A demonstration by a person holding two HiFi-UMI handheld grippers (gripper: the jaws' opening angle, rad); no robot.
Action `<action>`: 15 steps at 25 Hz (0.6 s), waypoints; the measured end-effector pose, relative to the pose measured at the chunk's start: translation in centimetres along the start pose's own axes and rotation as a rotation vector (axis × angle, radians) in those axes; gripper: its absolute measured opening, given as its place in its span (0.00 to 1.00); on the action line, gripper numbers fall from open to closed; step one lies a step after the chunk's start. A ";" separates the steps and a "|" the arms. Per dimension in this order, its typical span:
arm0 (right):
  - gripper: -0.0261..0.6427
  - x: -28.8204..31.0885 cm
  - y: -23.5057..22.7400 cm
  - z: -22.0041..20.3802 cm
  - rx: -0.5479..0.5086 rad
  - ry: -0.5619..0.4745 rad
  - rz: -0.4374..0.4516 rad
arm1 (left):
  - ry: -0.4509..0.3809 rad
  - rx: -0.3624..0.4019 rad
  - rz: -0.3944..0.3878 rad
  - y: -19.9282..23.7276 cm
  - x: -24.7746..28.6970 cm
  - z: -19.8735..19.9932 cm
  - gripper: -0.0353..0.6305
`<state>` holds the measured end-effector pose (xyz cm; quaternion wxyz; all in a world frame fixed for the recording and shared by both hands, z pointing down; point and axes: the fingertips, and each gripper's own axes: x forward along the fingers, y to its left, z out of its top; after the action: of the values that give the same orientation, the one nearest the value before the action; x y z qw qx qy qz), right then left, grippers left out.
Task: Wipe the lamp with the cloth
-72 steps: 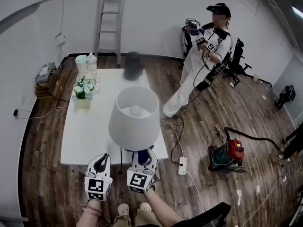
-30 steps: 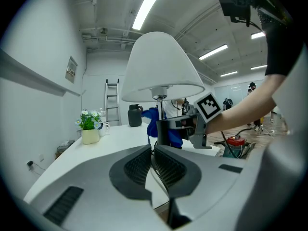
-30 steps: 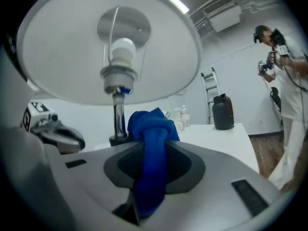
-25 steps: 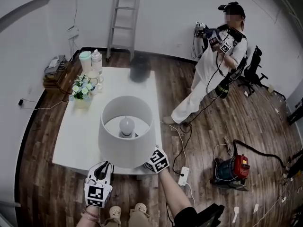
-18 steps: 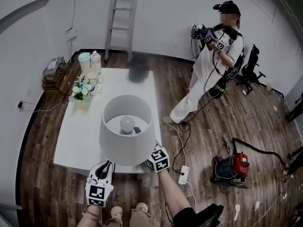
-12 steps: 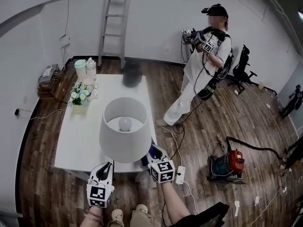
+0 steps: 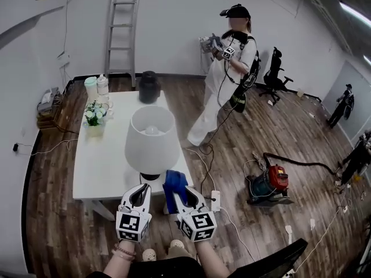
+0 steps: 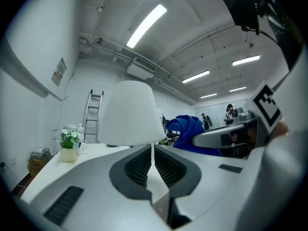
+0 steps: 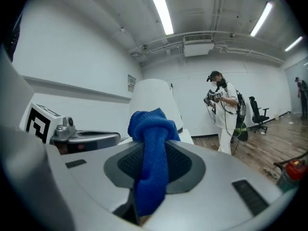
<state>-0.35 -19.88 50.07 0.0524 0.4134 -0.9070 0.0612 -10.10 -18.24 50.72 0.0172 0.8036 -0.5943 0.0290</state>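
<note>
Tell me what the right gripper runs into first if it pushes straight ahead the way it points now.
Most likely the lamp: its white shade stands right behind the blue cloth clamped in the right gripper, so the cloth would touch it first. The gap between them is hard to judge.

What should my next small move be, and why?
Probably ease the right hand-held gripper forward and up to the near side of the lamp shade: its jaws grip the blue cloth, but the cloth hangs short of the shade, not touching it.
</note>
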 end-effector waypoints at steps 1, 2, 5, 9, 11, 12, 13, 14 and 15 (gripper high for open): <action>0.19 -0.3 0.9 0.6 -0.014 -0.015 -0.002 | -0.007 0.002 -0.013 -0.3 -0.2 0.4 0.06; 0.19 -0.6 1.7 1.2 -0.021 -0.027 0.000 | -0.013 0.006 -0.023 -0.6 -0.5 0.7 0.06; 0.18 -1.1 3.7 2.1 -0.044 -0.039 0.011 | -0.024 0.020 -0.043 -1.1 -1.4 1.4 0.06; 0.18 -1.7 5.2 2.1 -0.074 -0.039 0.007 | -0.023 0.017 -0.055 -1.3 -2.5 1.2 0.06; 0.18 -1.8 5.5 1.9 -0.061 -0.038 0.010 | -0.023 0.017 -0.056 -1.4 -2.8 1.1 0.06; 0.18 -1.7 5.6 1.8 -0.056 -0.034 0.014 | -0.025 0.017 -0.053 -1.3 -2.9 1.2 0.06; 0.18 -1.6 5.7 1.7 -0.055 -0.030 0.017 | -0.029 0.016 -0.048 -1.1 -3.0 1.3 0.06; 0.18 -1.5 5.8 1.6 -0.056 -0.025 0.022 | -0.032 0.016 -0.043 -0.9 -3.1 1.5 0.06; 0.18 -1.4 5.9 1.5 -0.054 -0.021 0.027 | -0.036 0.016 -0.040 -0.8 -3.2 1.6 0.06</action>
<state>-4.01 -15.22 47.95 0.0534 0.4002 -0.9143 0.0330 -10.25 -15.02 48.89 0.0008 0.8157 -0.5782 0.0190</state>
